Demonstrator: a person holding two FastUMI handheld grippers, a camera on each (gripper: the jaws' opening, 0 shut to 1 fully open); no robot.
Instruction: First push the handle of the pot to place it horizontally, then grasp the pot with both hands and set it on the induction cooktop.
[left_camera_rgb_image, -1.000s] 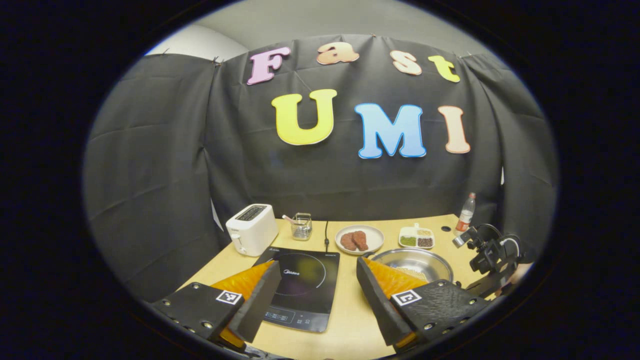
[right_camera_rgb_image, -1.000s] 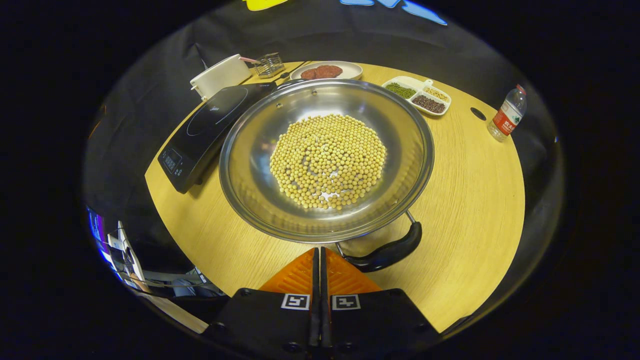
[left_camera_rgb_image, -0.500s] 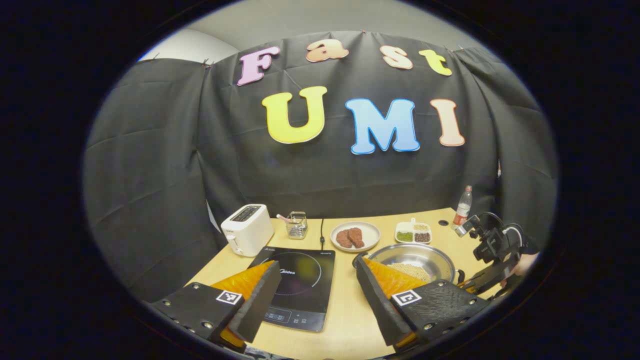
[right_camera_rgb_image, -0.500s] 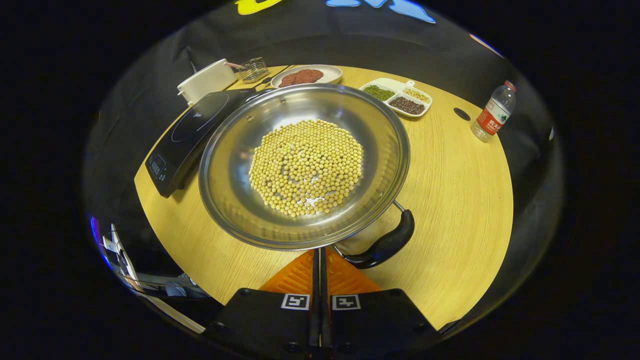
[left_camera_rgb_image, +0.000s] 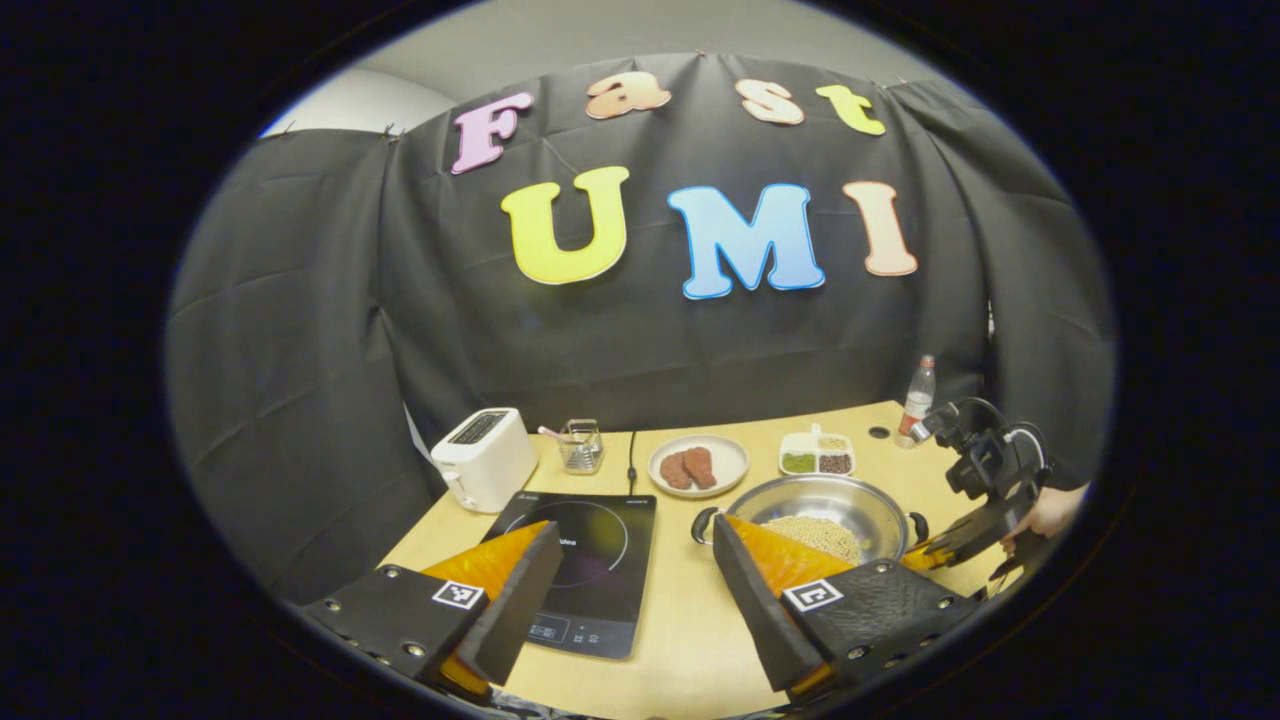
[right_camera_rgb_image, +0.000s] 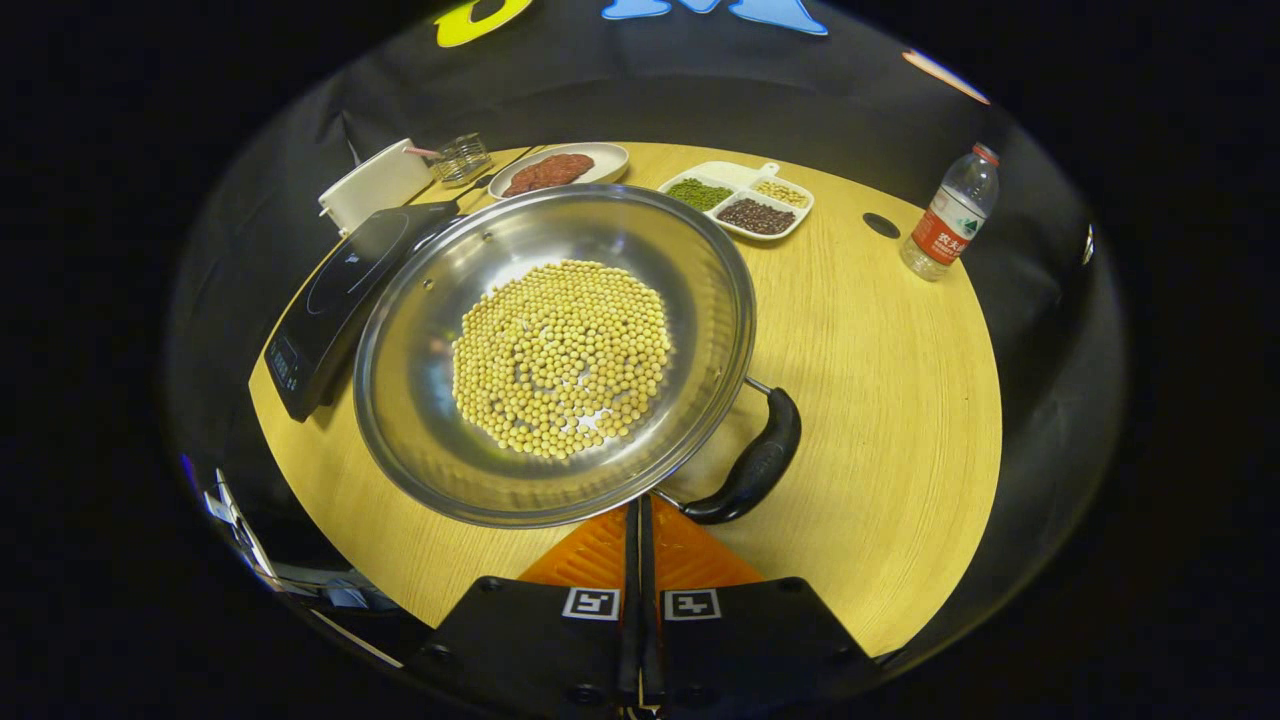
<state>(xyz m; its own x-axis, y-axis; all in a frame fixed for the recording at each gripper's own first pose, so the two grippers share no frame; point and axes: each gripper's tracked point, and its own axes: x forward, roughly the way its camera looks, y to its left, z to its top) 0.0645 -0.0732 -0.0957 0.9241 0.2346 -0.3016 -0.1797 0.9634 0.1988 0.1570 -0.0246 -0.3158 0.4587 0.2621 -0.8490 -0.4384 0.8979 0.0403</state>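
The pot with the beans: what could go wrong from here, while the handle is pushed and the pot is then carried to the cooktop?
1. The beans lie loose in the shallow pot; a hard push or a tilted lift could spill them.
2. The right tool is shut beside the handle, under the rim; it may slip off or drag the pot.
3. The pot already touches or overlaps the cooktop edge, so sliding might knock it.

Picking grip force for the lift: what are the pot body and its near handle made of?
Round silver pot: looks like polished stainless steel, mirror-bright with reflections on its wall. Curved black side handle: glossy, probably moulded plastic, joined by thin metal rods. Neither material is certain from the look alone.
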